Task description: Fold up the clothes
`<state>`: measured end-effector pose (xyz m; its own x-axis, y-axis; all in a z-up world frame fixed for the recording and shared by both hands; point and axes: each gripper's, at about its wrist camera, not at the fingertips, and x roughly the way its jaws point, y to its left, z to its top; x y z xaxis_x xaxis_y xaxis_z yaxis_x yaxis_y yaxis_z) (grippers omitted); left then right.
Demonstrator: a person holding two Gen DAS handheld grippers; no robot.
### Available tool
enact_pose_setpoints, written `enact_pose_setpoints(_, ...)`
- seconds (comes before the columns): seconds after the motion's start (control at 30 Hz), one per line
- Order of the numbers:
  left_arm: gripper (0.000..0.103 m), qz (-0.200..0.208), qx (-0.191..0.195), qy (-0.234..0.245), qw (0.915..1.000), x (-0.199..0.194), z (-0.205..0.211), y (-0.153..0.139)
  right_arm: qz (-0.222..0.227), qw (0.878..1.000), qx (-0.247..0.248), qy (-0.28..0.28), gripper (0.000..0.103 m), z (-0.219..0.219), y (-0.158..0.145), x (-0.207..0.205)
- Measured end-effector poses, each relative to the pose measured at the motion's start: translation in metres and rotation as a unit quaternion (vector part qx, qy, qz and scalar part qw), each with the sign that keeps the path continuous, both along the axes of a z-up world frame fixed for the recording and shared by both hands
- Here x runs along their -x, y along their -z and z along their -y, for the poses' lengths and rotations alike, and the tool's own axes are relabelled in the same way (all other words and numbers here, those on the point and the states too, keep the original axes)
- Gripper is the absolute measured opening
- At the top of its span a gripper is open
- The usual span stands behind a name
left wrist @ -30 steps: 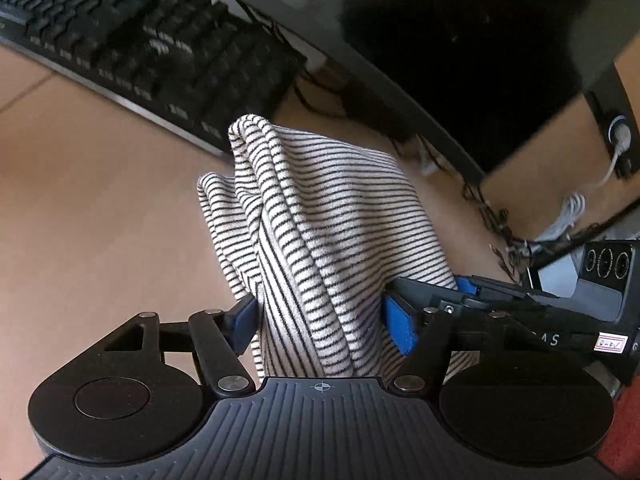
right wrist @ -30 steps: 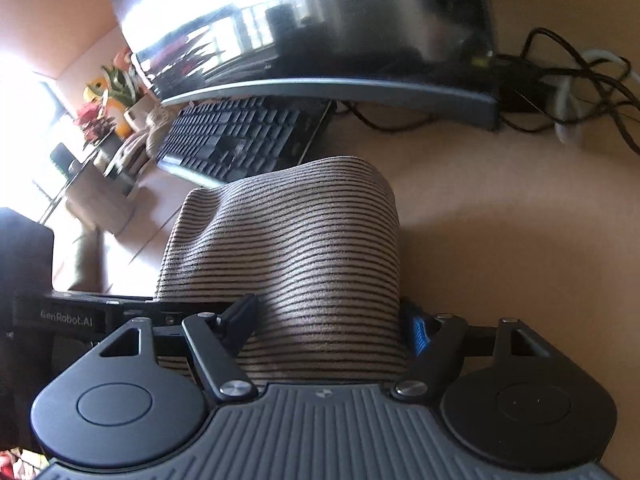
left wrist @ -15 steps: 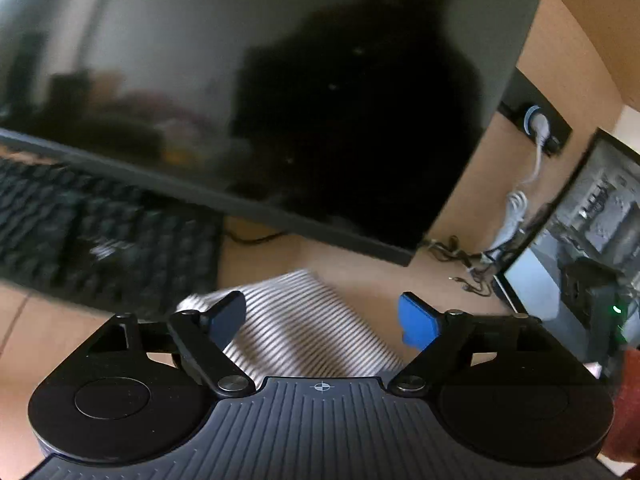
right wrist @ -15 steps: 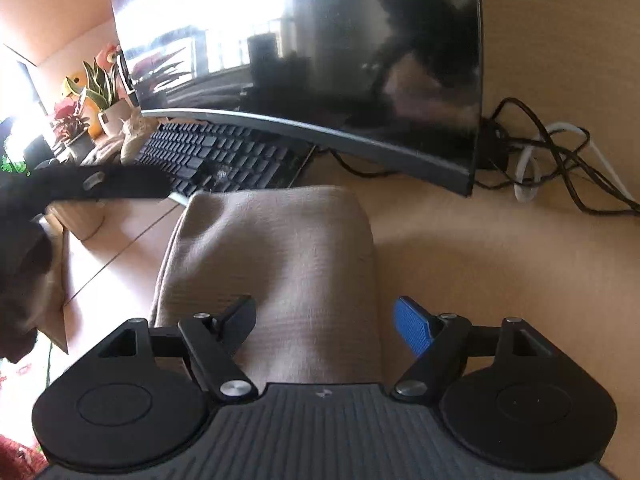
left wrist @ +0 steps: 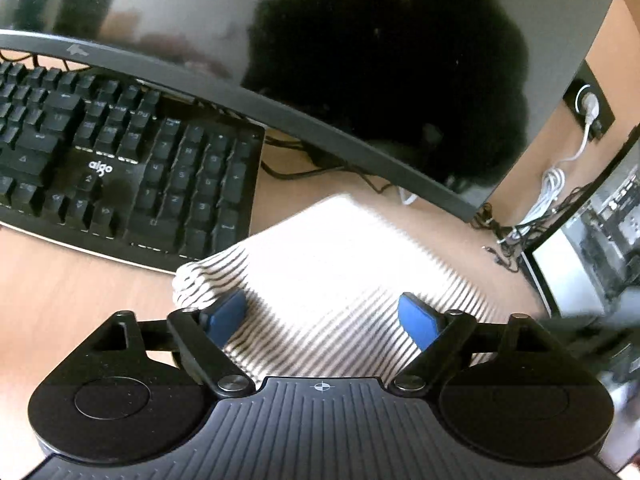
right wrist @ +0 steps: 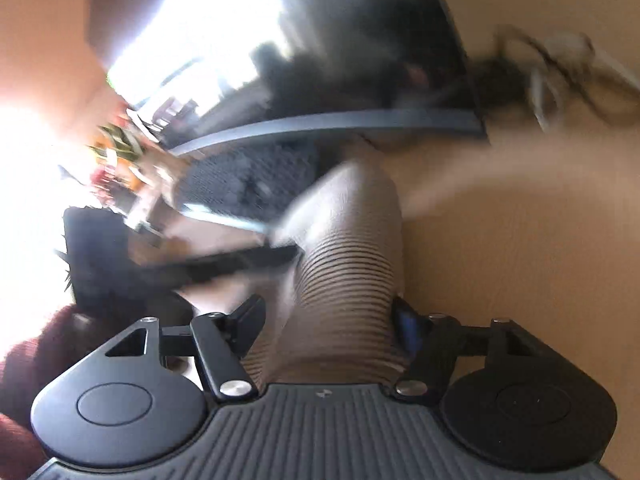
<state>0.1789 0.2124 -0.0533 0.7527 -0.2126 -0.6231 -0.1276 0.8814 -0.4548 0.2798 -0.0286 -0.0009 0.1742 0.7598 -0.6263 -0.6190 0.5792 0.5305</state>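
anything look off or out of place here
Only the setting: the striped cloth is being folded on a computer desk, close against the keyboard and under the monitor, near tangled cables. Nothing is spilled or damaged.

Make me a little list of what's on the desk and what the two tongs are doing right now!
cloth: striped cloth, folded into a bundle on the desk
left tongs: left tongs wide open, cloth between the blue pads, not pinched; they have just been opening
right tongs: right tongs around a bunched part of the cloth, just been closing; picture too blurry to tell if they pinch
behind the cloth: black keyboard and a dark monitor
beside the monitor: tangled cables
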Motion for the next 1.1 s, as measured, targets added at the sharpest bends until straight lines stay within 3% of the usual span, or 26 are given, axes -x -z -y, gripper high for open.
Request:
enact_pose_setpoints(0.07, 0.090, 0.005, 0.004, 0.005, 1.0000, 0.002, -0.001, 0.002, 0.025, 0.999, 0.040, -0.004, 0.060, -0.001, 0.002, -0.001)
enact_pose_setpoints(0.17, 0.090, 0.011, 0.003, 0.011, 0.9999, 0.004, 0.000, 0.000, 0.025, 0.993, 0.112, 0.001, 0.059, -0.003, 0.027, -0.002)
enact_pose_setpoints(0.27, 0.090, 0.013, 0.006, 0.002, 0.9999, 0.006, 0.000, -0.005, 0.040, 0.991, 0.128, -0.003, 0.064, -0.004, 0.030, 0.005)
enact_pose_setpoints(0.4, 0.094, 0.038, 0.016, -0.024, 0.9989, 0.014, -0.005, -0.018, 0.139, 0.975, 0.169, -0.021, 0.066, -0.023, 0.009, 0.029)
enact_pose_setpoints(0.5, 0.094, 0.041, 0.016, -0.026, 0.9987, 0.013, -0.011, -0.017, 0.223, 0.959, 0.165, -0.056, 0.082, -0.040, -0.013, 0.057)
enact_pose_setpoints(0.57, 0.094, 0.033, 0.017, -0.020, 0.9991, 0.010, -0.012, -0.012, 0.250, 0.954, 0.149, -0.077, 0.086, -0.052, -0.016, 0.075)
enact_pose_setpoints(0.7, 0.094, 0.017, 0.019, -0.006, 0.9997, 0.003, -0.012, 0.000, 0.211, 0.957, 0.176, -0.096, 0.086, -0.080, 0.015, 0.084)
enact_pose_setpoints(0.77, 0.095, 0.019, 0.029, -0.002, 0.9994, 0.002, -0.015, 0.005, 0.210, 0.957, 0.183, -0.086, 0.092, -0.086, 0.027, 0.085)
enact_pose_setpoints(0.93, 0.095, 0.026, 0.052, -0.002, 0.9983, 0.003, -0.022, 0.009, 0.209, 0.955, 0.197, -0.079, 0.093, -0.096, 0.026, 0.085)
enact_pose_setpoints(1.1, 0.095, 0.037, 0.034, -0.006, 0.9987, 0.024, -0.015, -0.020, 0.201, 0.957, 0.200, -0.057, 0.093, -0.081, 0.009, 0.083)
